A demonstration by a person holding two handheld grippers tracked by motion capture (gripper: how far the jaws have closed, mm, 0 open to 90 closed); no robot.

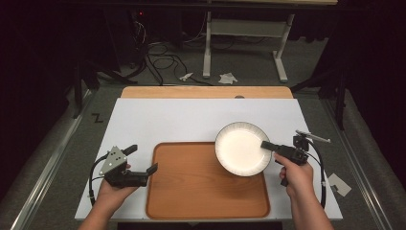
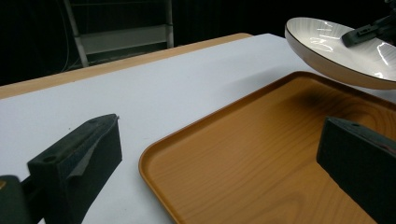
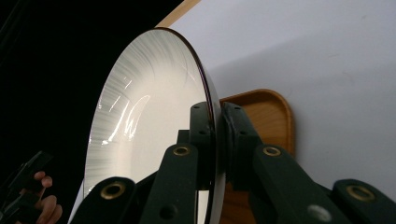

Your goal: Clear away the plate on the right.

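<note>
A black Z-shaped mark (image 1: 97, 117) (tape, it seems) sits on the grey floor; no other readable text.

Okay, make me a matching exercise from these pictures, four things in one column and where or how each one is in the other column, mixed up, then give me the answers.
Things:
1. plate
2. tray
3. left claw
4. white sheet

States:
A. open, by the tray's left edge
B. spread over the tabletop, under the tray
C. lying flat, nothing resting on it
D. clamped at its rim by the right claw, held above the tray's far right corner

Pairs: 1-D, 2-C, 3-A, 4-B
</note>
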